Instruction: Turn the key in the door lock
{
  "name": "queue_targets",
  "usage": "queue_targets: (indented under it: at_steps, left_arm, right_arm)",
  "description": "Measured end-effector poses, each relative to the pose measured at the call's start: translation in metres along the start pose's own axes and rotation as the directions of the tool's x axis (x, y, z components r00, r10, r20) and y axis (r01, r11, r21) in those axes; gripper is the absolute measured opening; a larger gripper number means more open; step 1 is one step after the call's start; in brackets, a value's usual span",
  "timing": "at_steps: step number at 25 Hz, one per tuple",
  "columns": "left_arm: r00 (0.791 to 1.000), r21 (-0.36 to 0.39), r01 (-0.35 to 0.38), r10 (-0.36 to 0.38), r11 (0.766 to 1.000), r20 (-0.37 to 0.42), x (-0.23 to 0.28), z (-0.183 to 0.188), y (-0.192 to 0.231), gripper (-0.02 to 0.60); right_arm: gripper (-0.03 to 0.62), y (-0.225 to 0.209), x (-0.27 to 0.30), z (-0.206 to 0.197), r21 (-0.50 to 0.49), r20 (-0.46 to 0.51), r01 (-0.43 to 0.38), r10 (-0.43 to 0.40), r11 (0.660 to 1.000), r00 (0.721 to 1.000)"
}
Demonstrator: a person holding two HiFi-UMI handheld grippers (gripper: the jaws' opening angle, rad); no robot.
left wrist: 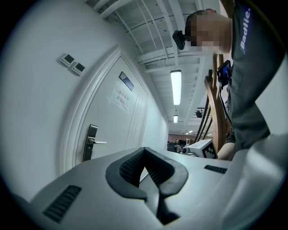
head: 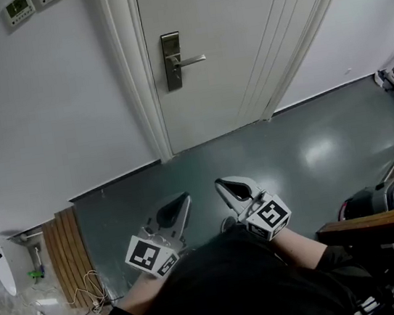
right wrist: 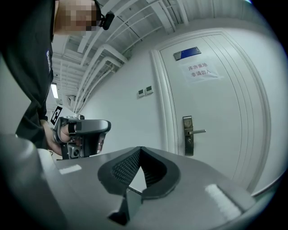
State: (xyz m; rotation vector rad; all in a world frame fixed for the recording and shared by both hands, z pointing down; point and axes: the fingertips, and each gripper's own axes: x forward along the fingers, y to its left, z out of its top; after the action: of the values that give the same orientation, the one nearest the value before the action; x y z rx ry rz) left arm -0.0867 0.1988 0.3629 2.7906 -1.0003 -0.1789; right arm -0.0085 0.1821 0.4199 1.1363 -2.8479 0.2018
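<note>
— White door (head: 237, 30) straight ahead, closed in its white frame. Where is the lock?
— On the door's left edge. A metal lock plate (head: 172, 61) stands upright there, and a lever handle (head: 190, 61) sticks out level from it to the right. Whether a key sits in it is too small to tell from here.
— And the two grippers?
— The left gripper (head: 183, 199) and the right gripper (head: 221, 184) are side by side low in the head view, above the grey-green floor (head: 305, 144). Both point toward the door and are well apart from it, so neither touches the lock plate or the handle.
— How do the jaws stand?
— In the left gripper view the tips are pressed together. Behind them is only the diamond-shaped hollow between the ribbed pads, and nothing is in it. The right gripper view shows the same: jaws closed tip to tip, holding nothing.
— Anything else around the door?
— A paper notice (right wrist: 200, 72) is stuck on the upper door, with a blue sign (right wrist: 187, 53) above it. Two small wall panels (head: 17, 10) sit left of the frame, and a slatted wooden board (head: 68, 253) is low at the left by the wall
</note>
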Motion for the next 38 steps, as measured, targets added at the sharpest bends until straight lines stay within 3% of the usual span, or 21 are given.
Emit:
queue_targets:
  at_steps: [6, 15, 19, 24, 30, 38]
  left_arm:
    - [1.000, 0.018, 0.006, -0.006, 1.000, -0.005, 0.047, -0.001, 0.029, -0.006]
    - [0.994, 0.028, -0.107, 0.108, 0.994, -0.026, 0.163, 0.012, 0.094, -0.006]
    - [0.987, 0.031, -0.157, 0.158, 0.987, -0.029, 0.194, 0.012, 0.117, -0.006]
    - [0.982, 0.019, -0.186, 0.187, 0.982, -0.042, 0.214, 0.007, 0.143, -0.006]
    - [0.987, -0.004, -0.156, 0.156, 0.988, -0.036, 0.220, 0.005, 0.175, -0.006]
    - [0.999, -0.030, -0.039, 0.038, 0.999, -0.033, 0.210, 0.020, 0.222, -0.006]
  right_arm:
    - [-0.002, -0.064, 0.030, -0.002, 0.026, 0.018, 0.022, -0.023, 0.999, 1.000]
    - [-0.002, -0.194, 0.083, 0.002, 0.099, 0.026, -0.052, 0.050, 0.994, 0.998]
    - [-0.002, -0.231, 0.104, -0.007, 0.144, 0.004, -0.093, 0.094, 0.985, 0.996]
    - [-0.002, -0.253, 0.128, -0.008, 0.162, -0.004, -0.106, 0.108, 0.981, 0.994]
    - [-0.002, -0.264, 0.159, -0.011, 0.164, -0.032, -0.070, 0.076, 0.984, 0.997]
    - [-0.002, -0.260, 0.206, -0.014, 0.273, -0.069, -0.015, 0.035, 0.962, 0.997]
